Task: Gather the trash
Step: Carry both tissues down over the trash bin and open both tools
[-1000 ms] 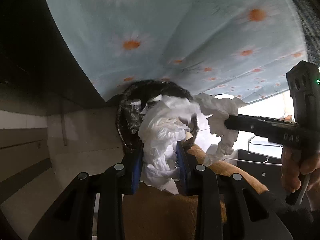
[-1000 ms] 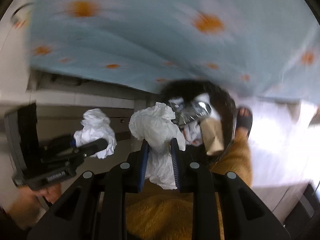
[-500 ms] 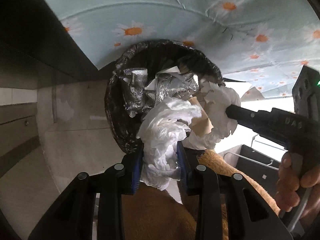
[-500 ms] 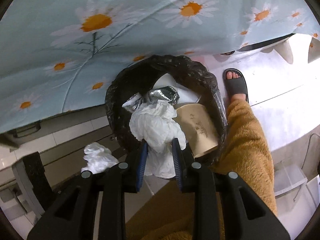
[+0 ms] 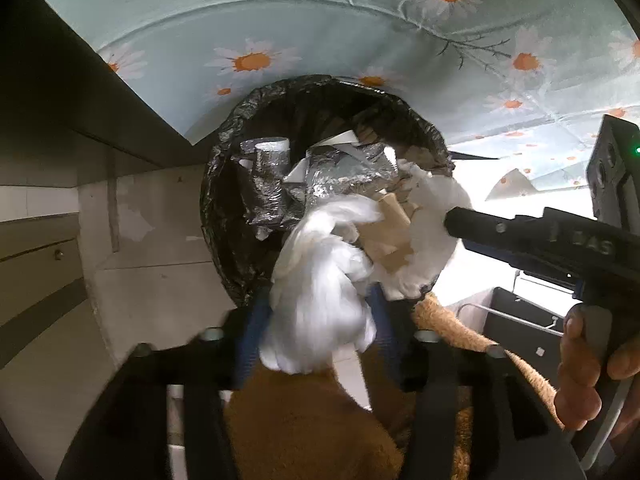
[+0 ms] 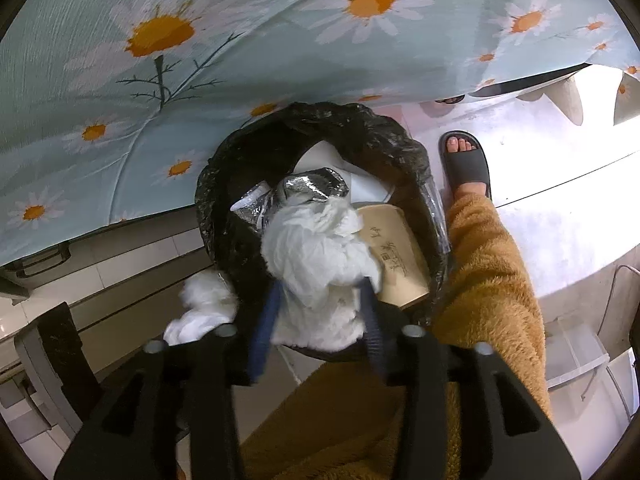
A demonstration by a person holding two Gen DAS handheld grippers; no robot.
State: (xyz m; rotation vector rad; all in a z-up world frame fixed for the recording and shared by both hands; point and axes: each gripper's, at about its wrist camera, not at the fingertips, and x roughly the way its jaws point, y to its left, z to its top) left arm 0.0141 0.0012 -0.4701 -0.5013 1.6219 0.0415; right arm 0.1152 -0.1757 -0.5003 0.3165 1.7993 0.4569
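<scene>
In the left wrist view, the left gripper (image 5: pixel 318 312) sits low in the middle, its blue-padded jaws spread wider than the wad of white tissue (image 5: pixel 320 300) between them; the motion blur there makes it impossible to tell whether the pads touch the paper. Beyond the tissue lies the trash bin (image 5: pixel 224 216), lined with a crinkled black bag and holding silver foil wrappers (image 5: pixel 344 172) and a tan paper cup (image 5: pixel 390 240). The right gripper (image 5: pixel 450 220) reaches in from the right edge, its tip buried in a second tissue wad (image 5: pixel 432 240) over the bin's near right rim, with the person's hand (image 5: pixel 588 364) on its handle. A pale blue cloth with daisies (image 5: pixel 320 40) hangs behind the bin, and a fuzzy orange-brown sleeve or trouser leg (image 5: pixel 304 420) fills the bottom. In the right wrist view, the right gripper (image 6: pixel 322 312) has its jaws parted around its tissue wad (image 6: pixel 320 264), which hangs over the bin (image 6: pixel 212 216); the blur again hides any contact. The paper cup (image 6: pixel 400 264) lies just right of the wad, the foil (image 6: pixel 312 192) behind it. The other tissue wad (image 6: pixel 204 308) shows at lower left, beside the bin's outer rim. A foot in a dark slide sandal (image 6: pixel 466 164) stands right of the bin on pale floor.
</scene>
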